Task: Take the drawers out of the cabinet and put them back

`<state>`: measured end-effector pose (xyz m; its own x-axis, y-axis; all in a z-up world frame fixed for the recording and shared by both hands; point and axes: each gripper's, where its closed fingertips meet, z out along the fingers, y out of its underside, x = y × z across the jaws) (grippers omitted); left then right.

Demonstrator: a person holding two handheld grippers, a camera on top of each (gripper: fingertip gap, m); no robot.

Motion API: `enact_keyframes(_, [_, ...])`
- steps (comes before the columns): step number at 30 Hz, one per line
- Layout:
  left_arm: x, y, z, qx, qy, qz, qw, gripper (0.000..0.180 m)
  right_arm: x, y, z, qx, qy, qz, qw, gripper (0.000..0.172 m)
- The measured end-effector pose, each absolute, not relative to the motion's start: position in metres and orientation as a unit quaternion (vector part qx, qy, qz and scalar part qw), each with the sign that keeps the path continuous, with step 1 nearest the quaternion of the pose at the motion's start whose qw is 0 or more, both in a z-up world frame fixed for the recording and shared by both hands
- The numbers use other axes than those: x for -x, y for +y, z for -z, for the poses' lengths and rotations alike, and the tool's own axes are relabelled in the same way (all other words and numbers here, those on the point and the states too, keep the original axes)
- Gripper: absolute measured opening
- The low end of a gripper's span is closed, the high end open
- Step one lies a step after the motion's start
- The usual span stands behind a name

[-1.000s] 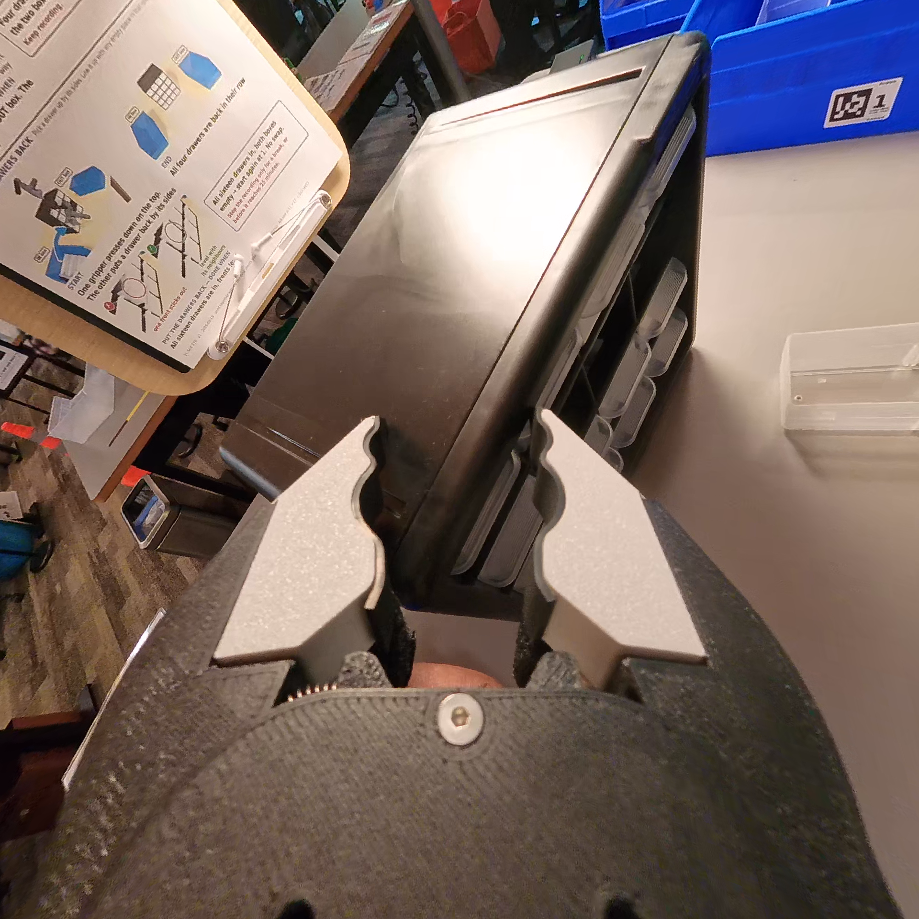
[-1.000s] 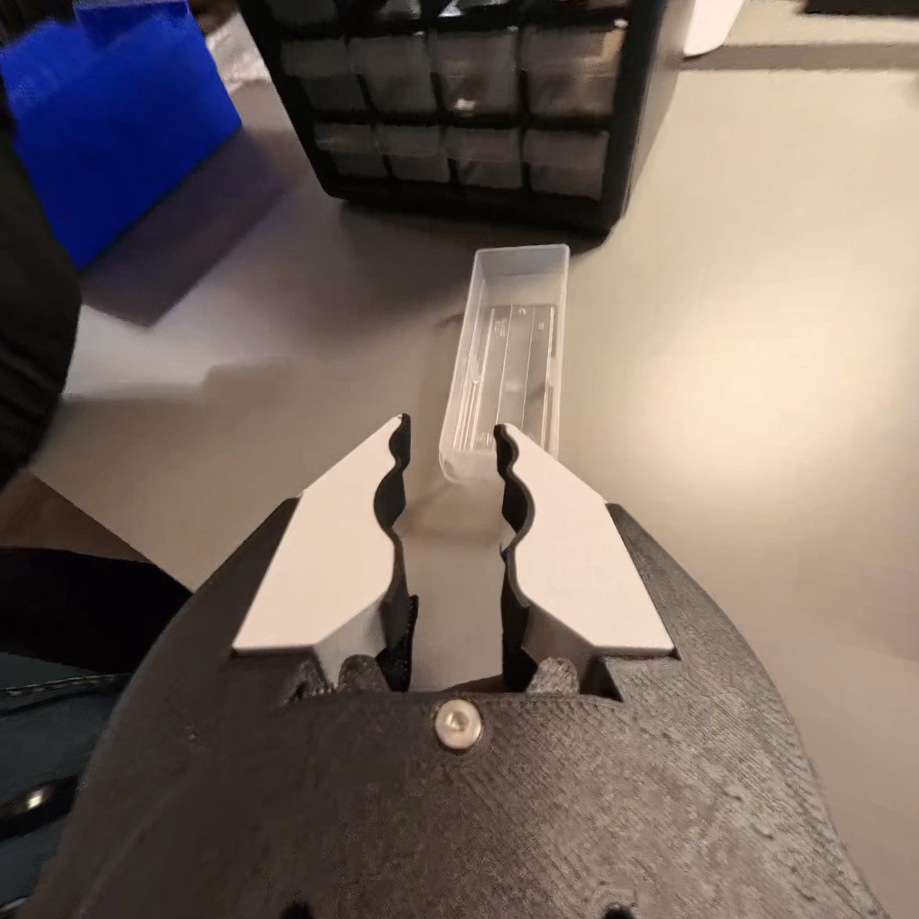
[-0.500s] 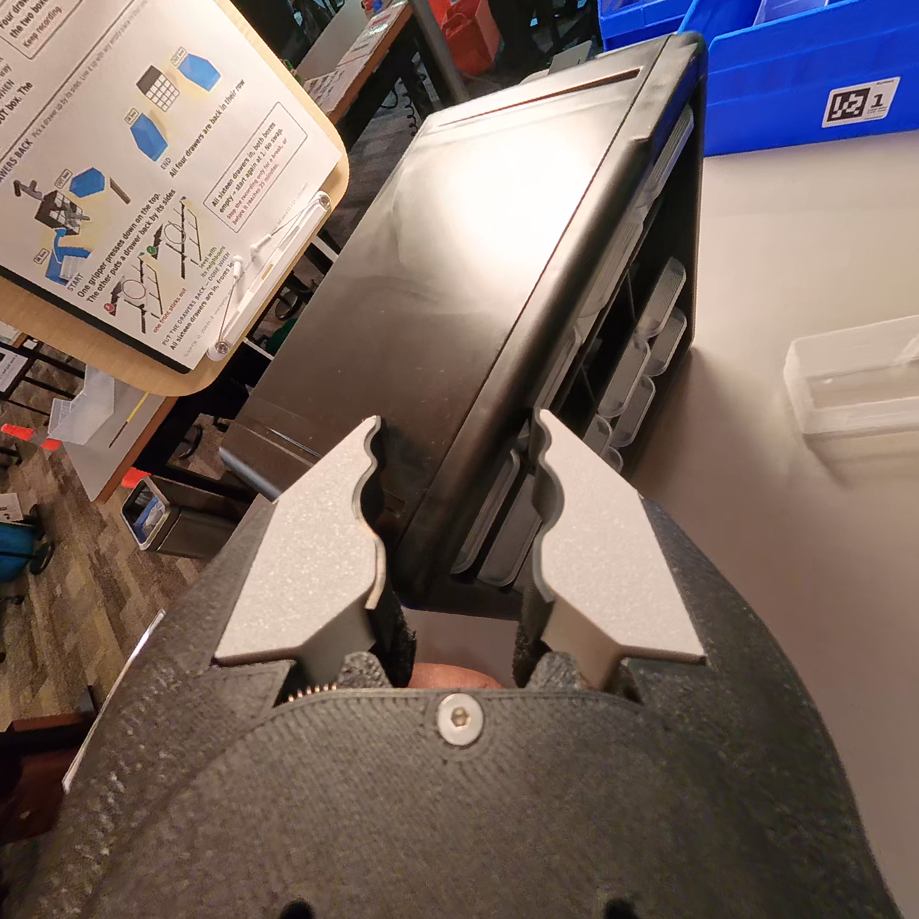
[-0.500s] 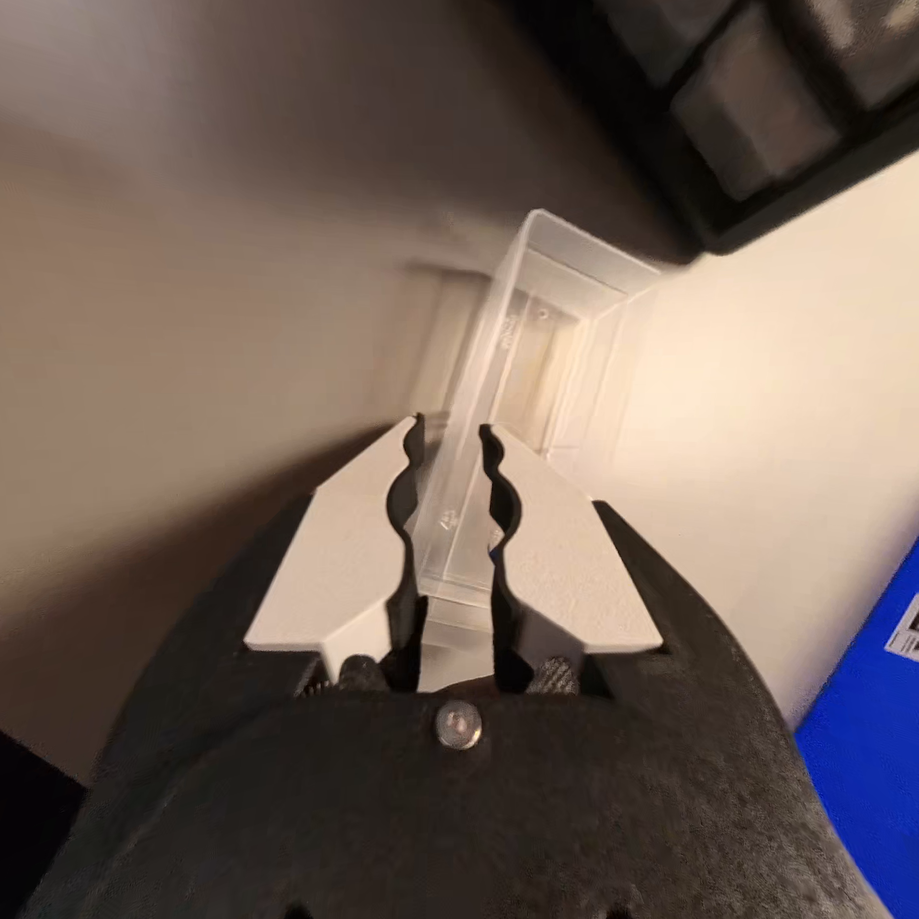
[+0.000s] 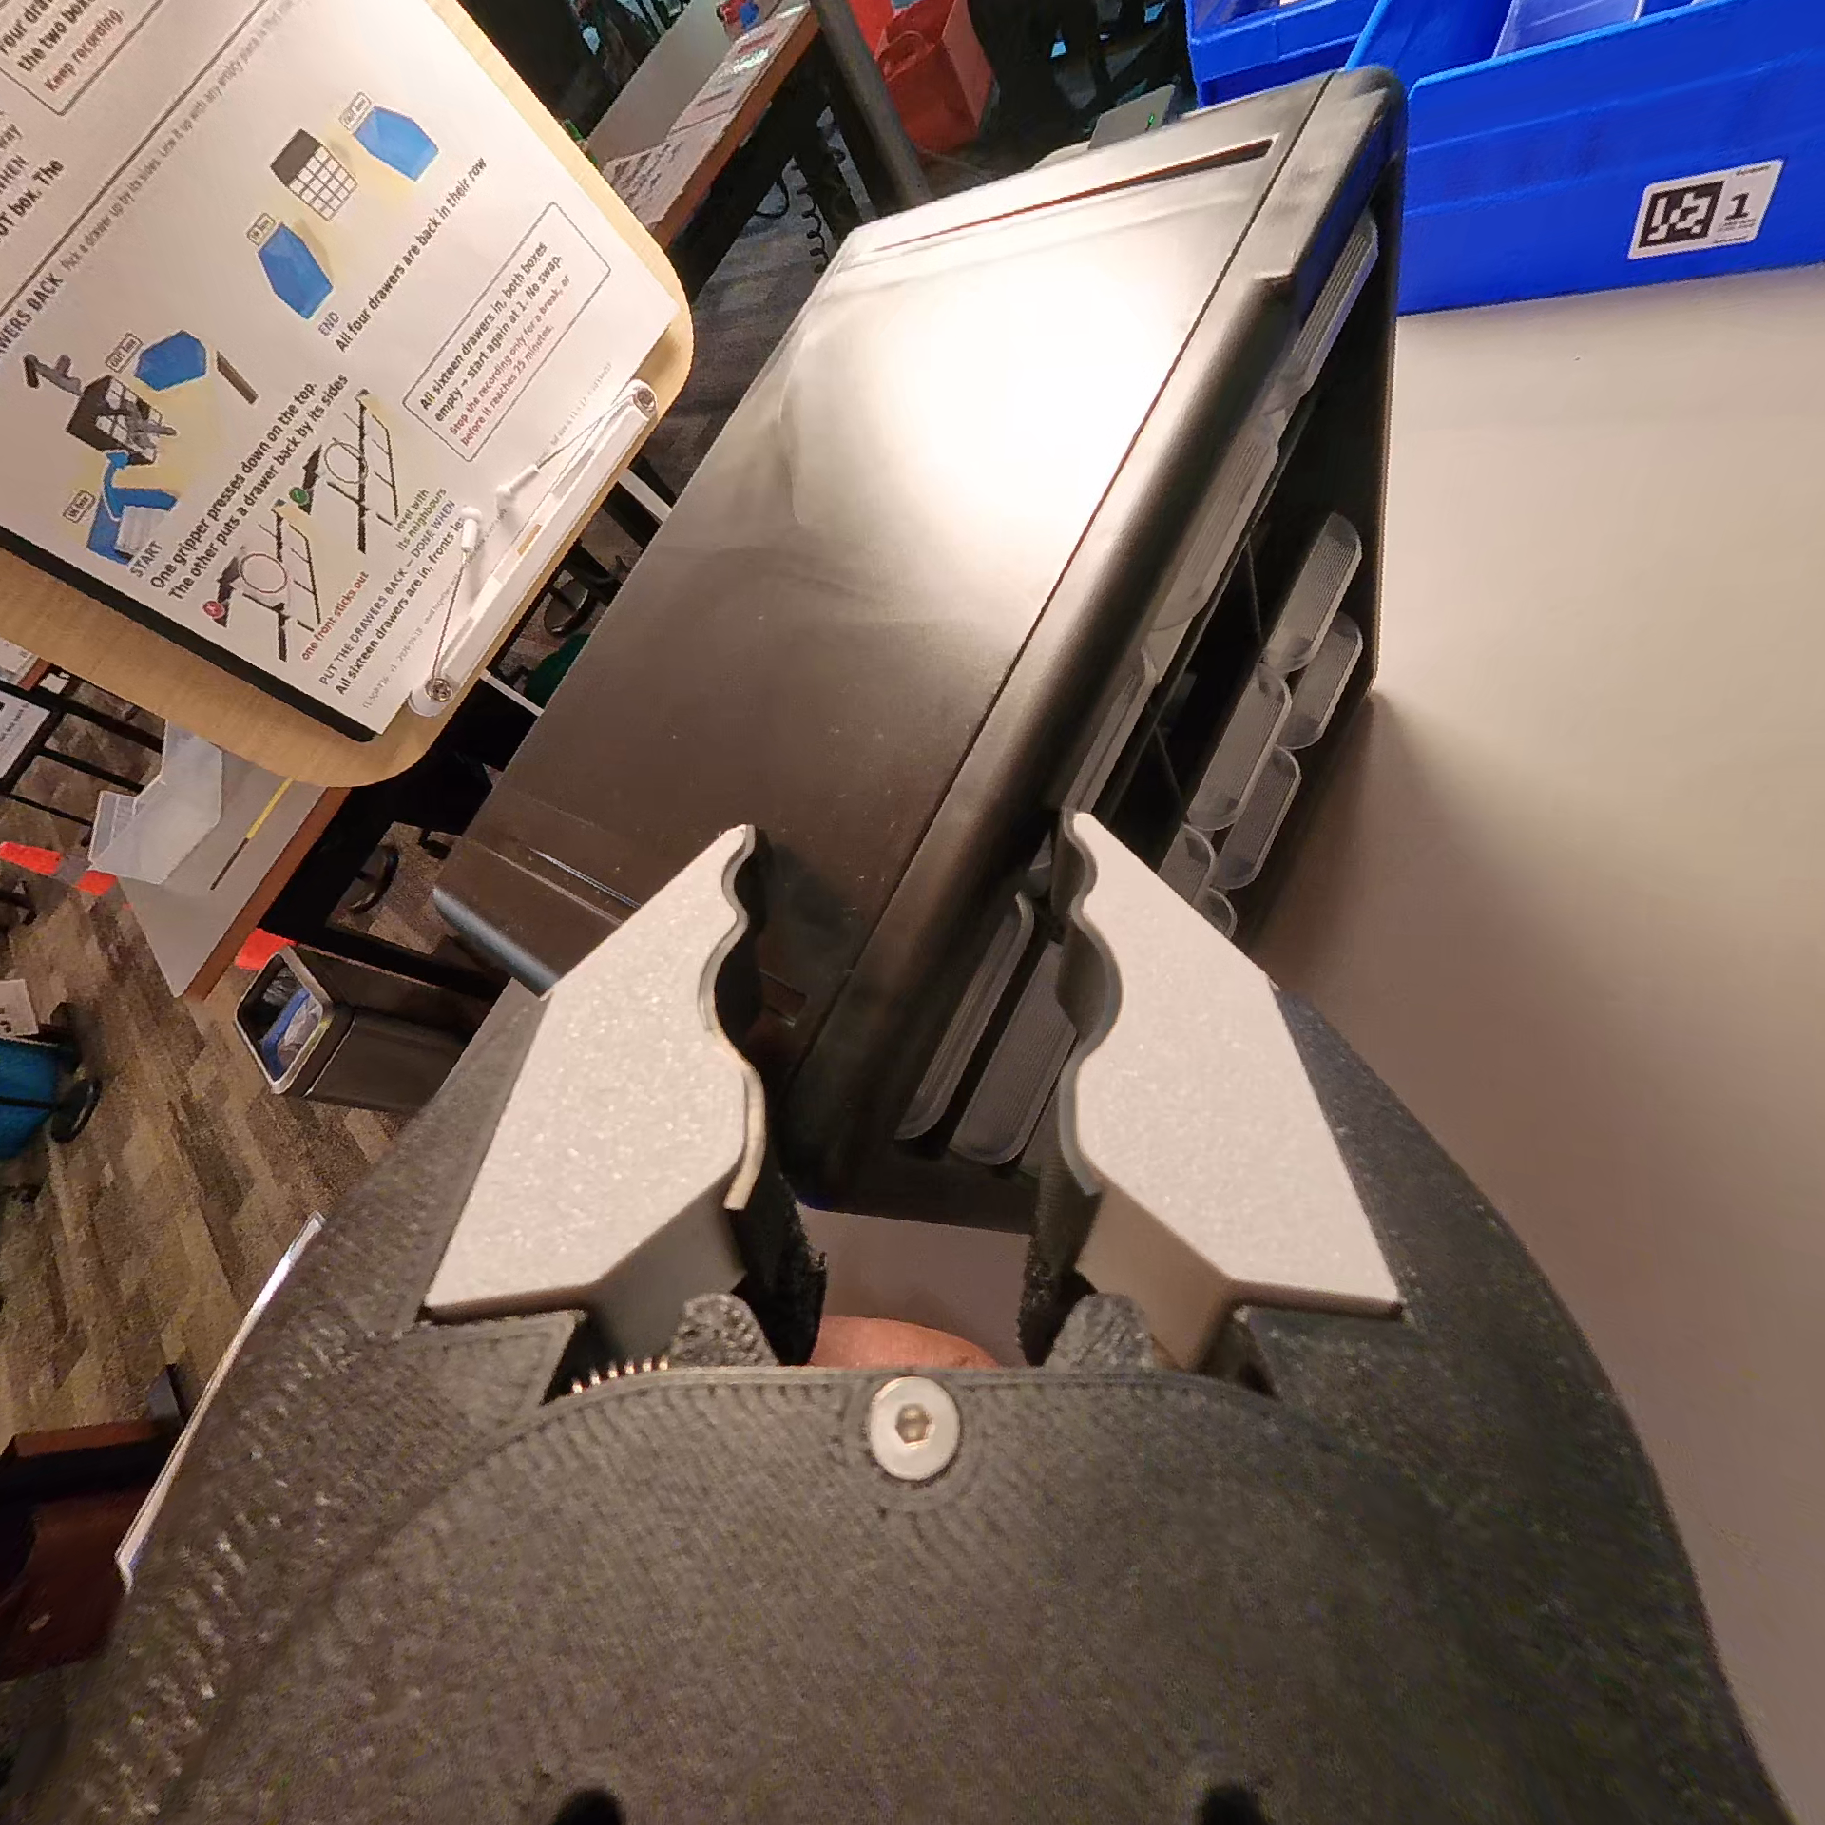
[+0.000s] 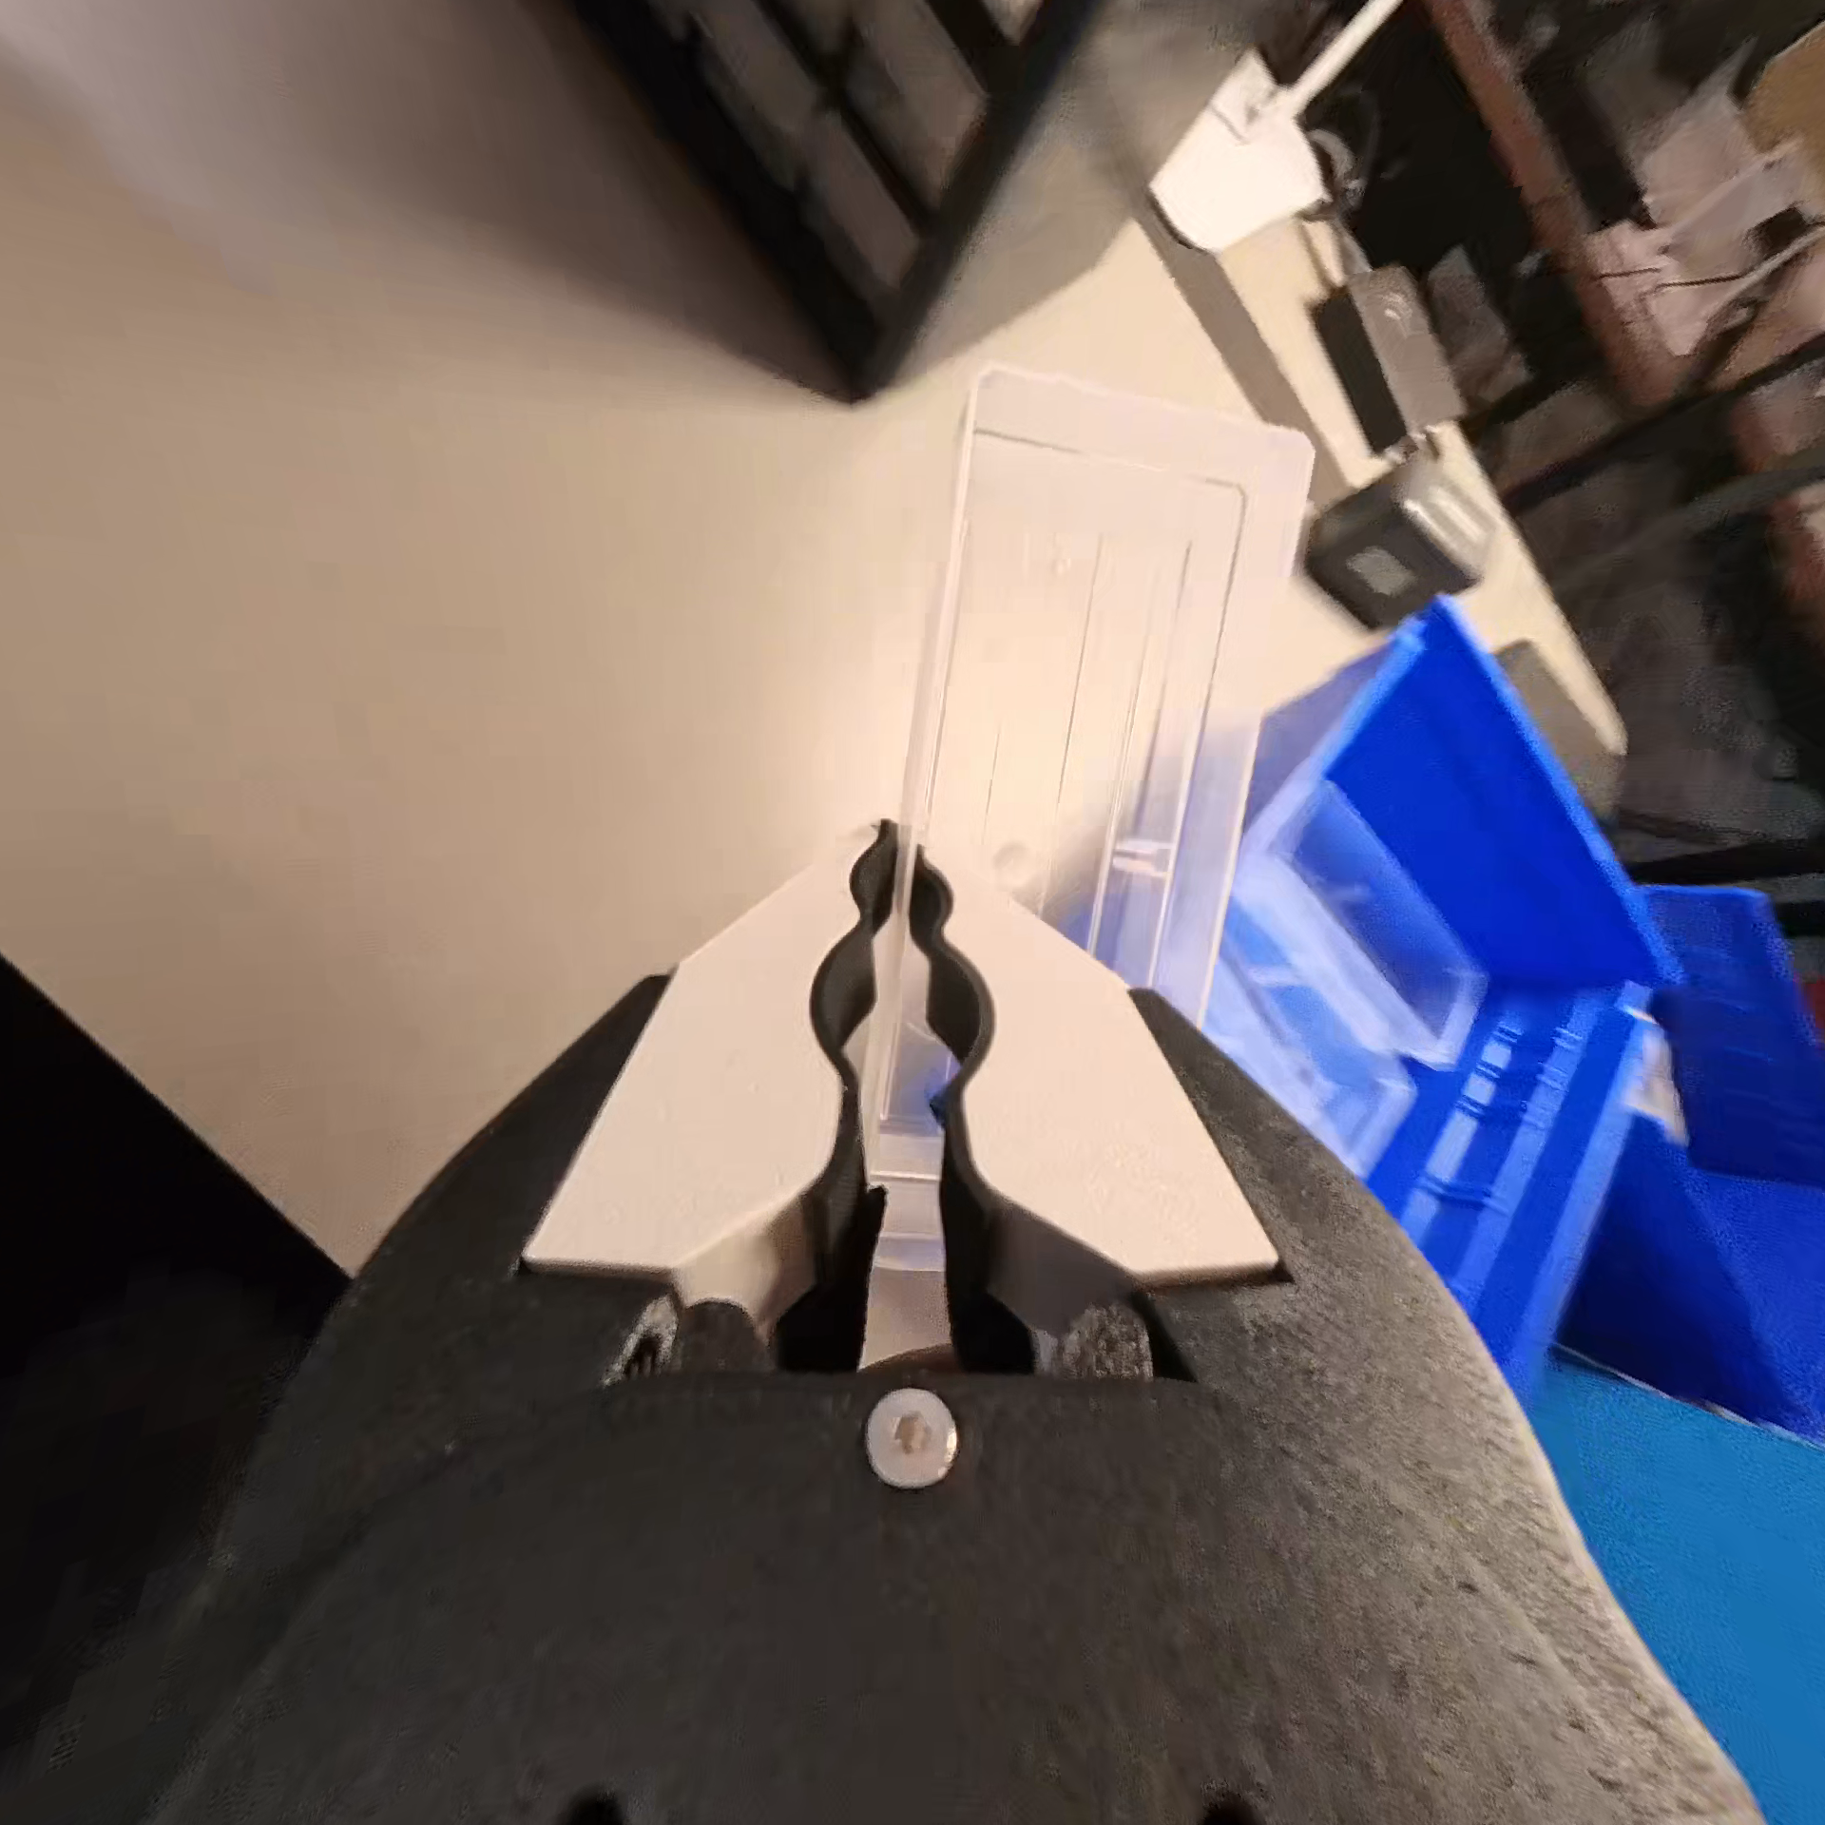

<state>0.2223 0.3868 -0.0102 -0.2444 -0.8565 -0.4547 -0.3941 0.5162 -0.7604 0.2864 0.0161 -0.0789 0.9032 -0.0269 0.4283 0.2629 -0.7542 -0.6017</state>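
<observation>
Broadly, the pale desk (image 5: 1600, 691) fills the right of the left wrist view, with the black cabinet (image 5: 889, 514) running from centre to upper right and blue bins (image 5: 1541, 148) in the upper right corner. Nearer, the left claw (image 5: 909, 859) stands spread astride the cabinet's front top edge. Centre frame in the right wrist view, the right claw (image 6: 901, 839) pinches one wall of a clear drawer (image 6: 1096, 632), lifted off the desk

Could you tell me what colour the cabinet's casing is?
Black; the cabinet shows best in the left wrist view.
</observation>
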Motion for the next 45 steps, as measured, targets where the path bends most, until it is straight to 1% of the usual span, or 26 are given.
enact_keyframes(1, [-0.222,0.387,0.010,0.419,0.746,0.257,0.449,0.058,-0.300,0.001,0.072,0.915,-0.073,0.226,0.325,0.003])
enact_keyframes(3, [-0.222,0.387,0.010,0.420,0.746,0.257,0.450,0.058,-0.328,-0.032,0.073,0.925,-0.109,0.258,0.257,0.003])
enact_keyframes(5, [-0.222,0.387,0.010,0.420,0.745,0.256,0.450,0.058,-0.356,-0.064,0.085,0.936,-0.145,0.268,0.176,0.003])
enact_keyframes(7, [-0.222,0.387,0.010,0.420,0.745,0.256,0.450,0.058,-0.376,-0.082,0.101,0.945,-0.173,0.246,0.125,0.004])
enact_keyframes(13, [-0.222,0.387,0.010,0.421,0.745,0.255,0.451,0.058,-0.406,-0.089,0.149,0.963,-0.213,0.159,0.043,0.004])
enact_keyframes(17, [-0.223,0.387,0.010,0.420,0.746,0.255,0.450,0.058,-0.418,-0.082,0.173,0.967,-0.225,0.116,0.022,0.004])
enact_keyframes(23, [-0.223,0.387,0.011,0.420,0.747,0.254,0.449,0.058,-0.454,-0.078,0.197,0.953,-0.265,0.142,-0.036,0.007])
enact_keyframes(26, [-0.223,0.387,0.011,0.420,0.747,0.252,0.449,0.058,-0.470,-0.078,0.205,0.945,-0.277,0.165,-0.053,0.016])
enact_keyframes(29, [-0.223,0.387,0.011,0.420,0.747,0.251,0.450,0.058,-0.479,-0.074,0.205,0.948,-0.262,0.179,-0.035,0.027])
enact_keyframes(33, [-0.223,0.387,0.011,0.420,0.747,0.252,0.450,0.058,-0.479,-0.083,0.197,0.955,-0.233,0.184,-0.012,0.034])
enact_keyframes(35, [-0.223,0.387,0.011,0.420,0.747,0.253,0.450,0.058,-0.477,-0.086,0.183,0.960,-0.203,0.191,0.024,0.037])
enact_keyframes(40, [-0.223,0.387,0.011,0.420,0.746,0.258,0.447,0.059,-0.463,-0.079,0.120,0.951,-0.092,0.229,0.187,0.037])
enact_keyframes(43, [-0.223,0.387,0.011,0.421,0.745,0.265,0.444,0.060,-0.433,-0.050,0.076,0.918,-0.033,0.231,0.322,0.036])
enact_keyframes(45, [-0.223,0.388,0.011,0.422,0.745,0.266,0.443,0.061,-0.397,-0.017,0.053,0.885,-0.014,0.199,0.420,0.034])
